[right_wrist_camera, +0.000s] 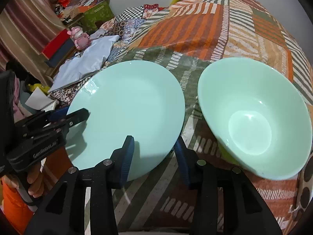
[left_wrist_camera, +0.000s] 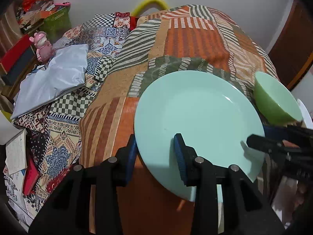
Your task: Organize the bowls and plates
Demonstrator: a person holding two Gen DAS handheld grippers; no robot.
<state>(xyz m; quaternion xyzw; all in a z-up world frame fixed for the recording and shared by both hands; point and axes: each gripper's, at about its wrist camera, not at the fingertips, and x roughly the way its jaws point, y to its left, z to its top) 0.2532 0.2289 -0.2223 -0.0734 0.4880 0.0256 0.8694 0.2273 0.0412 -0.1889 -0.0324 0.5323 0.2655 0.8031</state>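
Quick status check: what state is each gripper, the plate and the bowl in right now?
Round mint-green ceramic plate: upright, empty, on the patchwork cloth, rim between both grippers' jaws.
Mint-green ceramic bowl: empty, tilted, beside the plate.
Left gripper: jaws open, straddling the plate's rim.
Right gripper: jaws open, straddling the plate's rim.

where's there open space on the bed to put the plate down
Open blanket lies beyond the plate and bowl, across the orange striped patch toward the wall. A narrower strip of blanket runs between plate and bowl. The far left is crowded: a grey bag, a pink toy and boxes. Both grippers, left and right, straddle the plate's near rim.
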